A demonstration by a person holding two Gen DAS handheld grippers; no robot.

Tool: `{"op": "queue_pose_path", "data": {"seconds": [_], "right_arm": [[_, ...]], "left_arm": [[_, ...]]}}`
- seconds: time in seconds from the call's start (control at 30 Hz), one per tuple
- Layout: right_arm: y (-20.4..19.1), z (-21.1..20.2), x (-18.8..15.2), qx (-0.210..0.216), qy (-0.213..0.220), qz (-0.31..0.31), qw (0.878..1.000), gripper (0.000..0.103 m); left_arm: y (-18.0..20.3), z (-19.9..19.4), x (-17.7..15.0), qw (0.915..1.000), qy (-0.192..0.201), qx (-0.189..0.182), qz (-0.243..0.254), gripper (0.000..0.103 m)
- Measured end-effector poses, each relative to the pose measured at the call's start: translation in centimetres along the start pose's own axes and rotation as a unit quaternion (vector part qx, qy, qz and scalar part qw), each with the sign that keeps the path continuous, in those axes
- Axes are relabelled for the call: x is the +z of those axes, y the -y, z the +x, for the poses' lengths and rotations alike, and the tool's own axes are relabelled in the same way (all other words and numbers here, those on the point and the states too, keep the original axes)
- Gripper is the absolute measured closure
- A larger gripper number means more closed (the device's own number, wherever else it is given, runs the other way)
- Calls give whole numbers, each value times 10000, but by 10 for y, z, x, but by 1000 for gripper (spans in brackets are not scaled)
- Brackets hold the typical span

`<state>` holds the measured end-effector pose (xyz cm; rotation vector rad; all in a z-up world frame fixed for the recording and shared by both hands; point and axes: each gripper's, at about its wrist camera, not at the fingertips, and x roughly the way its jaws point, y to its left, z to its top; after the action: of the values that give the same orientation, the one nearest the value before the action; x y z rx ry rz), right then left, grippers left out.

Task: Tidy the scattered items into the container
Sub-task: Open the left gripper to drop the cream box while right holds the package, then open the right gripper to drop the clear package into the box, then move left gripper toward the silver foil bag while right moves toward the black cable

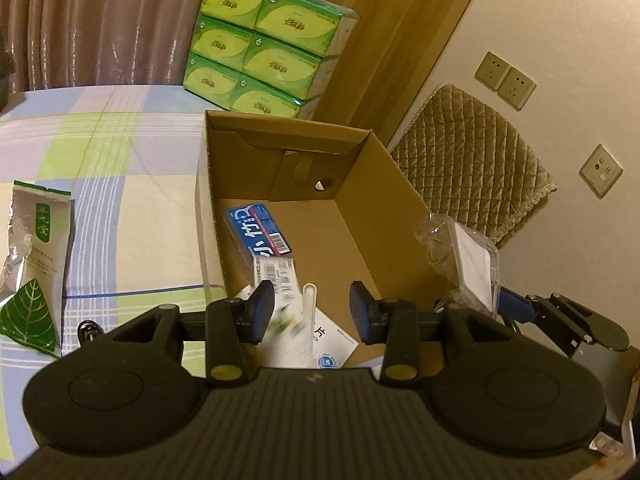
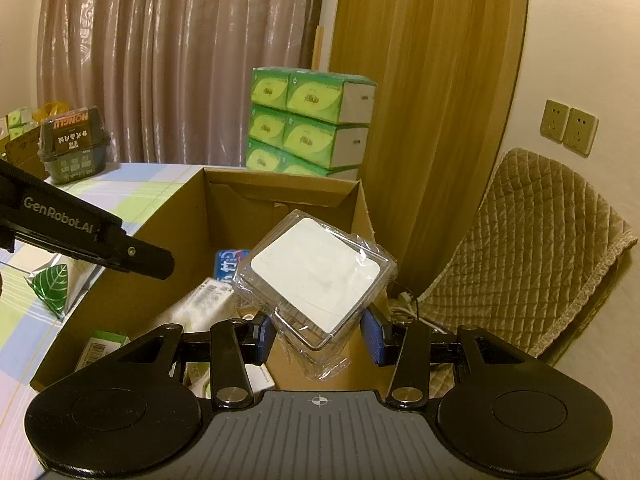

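Now the right gripper [image 2: 318,336] pinches a clear case [image 2: 316,276] over the box's [image 2: 188,216] right wall, near its front corner. The left gripper [image 1: 312,312] hangs unclenched above packets already inside. Released here, the case could catch the rim and tumble outside; a pouch [image 1: 36,264] waits on the bedspread beyond the box's left wall.

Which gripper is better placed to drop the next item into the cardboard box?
Right. The right gripper already clamps the clear plastic case above the cardboard box. The left gripper hangs over the box with open jaws, nothing pressed between them.
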<state>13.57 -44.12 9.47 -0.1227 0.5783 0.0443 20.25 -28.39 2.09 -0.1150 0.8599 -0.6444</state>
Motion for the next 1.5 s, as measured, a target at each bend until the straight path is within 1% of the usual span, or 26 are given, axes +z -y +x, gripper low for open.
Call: {"op": "queue_pose_path", "data": {"seconds": [0.4, 0.63, 0.67, 0.7, 0.73, 0.77, 1.0, 1.03, 1.07, 1.2, 1.5], "right_arm": [[-7, 0, -2, 105, -17, -33, 9999, 61], [-12, 2, 1, 231, -50, -53, 9997, 61], [-14, 3, 1, 214, -76, -125, 9997, 57], [-17, 4, 1, 163, -90, -206, 9996, 39], [-18, 3, 1, 114, -74, -228, 9996, 29], [-17, 2, 0, 128, -25, -182, 9997, 23], [-18, -1, -5, 167, -102, -126, 9997, 23], [-18, -2, -6, 161, -117, -110, 9997, 23], [-18, -4, -7, 158, -127, -90, 9998, 23], [-20, -14, -9, 149, -123, -50, 9998, 23], [-35, -50, -11, 168, -52, -104, 9998, 23]], "left_arm": [[-6, -9, -10, 9999, 1, 103, -4, 67], [-7, -12, -13, 10000, -13, 63, -20, 67], [-7, -12, -13, 10000, -15, 58, -22, 67], [-7, -13, -13, 10000, -18, 54, -17, 67], [-7, -13, -14, 10000, -16, 51, -5, 67], [-6, -14, -15, 10000, -12, 50, 4, 67], [-7, -23, -17, 10000, 57, -17, -13, 64], [-7, -26, -18, 10000, 68, 3, 6, 63], [-7, -27, -18, 10000, 72, 51, 18, 60], [-12, -36, -23, 9999, 67, 89, -34, 60], [-14, -78, -37, 9996, 190, 195, -12, 58]]}}
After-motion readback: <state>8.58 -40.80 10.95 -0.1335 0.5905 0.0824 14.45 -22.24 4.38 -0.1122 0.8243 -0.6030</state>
